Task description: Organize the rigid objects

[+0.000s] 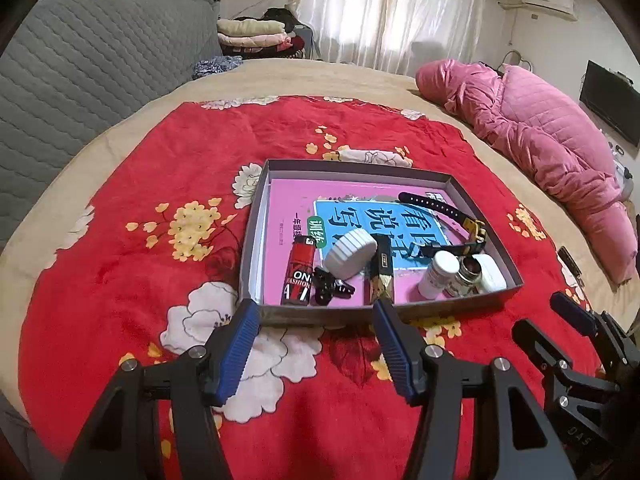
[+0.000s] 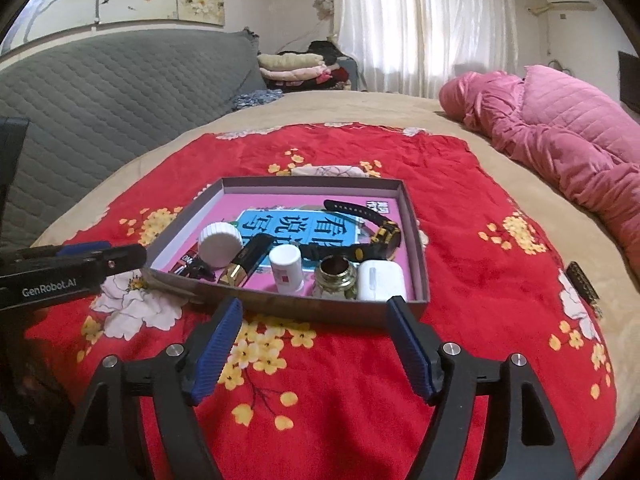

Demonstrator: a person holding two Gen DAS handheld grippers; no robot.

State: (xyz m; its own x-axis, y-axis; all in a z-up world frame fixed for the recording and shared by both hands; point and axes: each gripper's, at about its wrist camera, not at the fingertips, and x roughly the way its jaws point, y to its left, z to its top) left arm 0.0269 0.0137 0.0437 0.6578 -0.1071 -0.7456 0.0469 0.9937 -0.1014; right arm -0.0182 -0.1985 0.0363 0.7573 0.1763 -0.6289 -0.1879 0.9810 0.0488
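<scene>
A grey shallow box (image 1: 256, 216) (image 2: 416, 240) sits on the red floral blanket. It holds a pink book (image 1: 280, 200), a red lighter (image 1: 298, 276), a white round lid (image 1: 352, 254) (image 2: 220, 244), a black hair clip (image 1: 330, 286), a black-and-gold tube (image 1: 382, 272) (image 2: 248, 262), a white bottle (image 1: 438, 274) (image 2: 286, 270), a glass jar (image 1: 466, 276) (image 2: 335, 280), a white earbud case (image 1: 492, 272) (image 2: 380, 280) and a black watch (image 1: 440, 210) (image 2: 360, 220). My left gripper (image 1: 316, 308) and right gripper (image 2: 314, 306) are open and empty just before the box's near wall.
A small dark comb-like object (image 2: 584, 284) (image 1: 570, 260) lies on the blanket right of the box. A pink quilt (image 2: 560, 140) lies at the right, a grey sofa (image 1: 80, 72) at the left. The right gripper shows in the left wrist view (image 1: 572, 316).
</scene>
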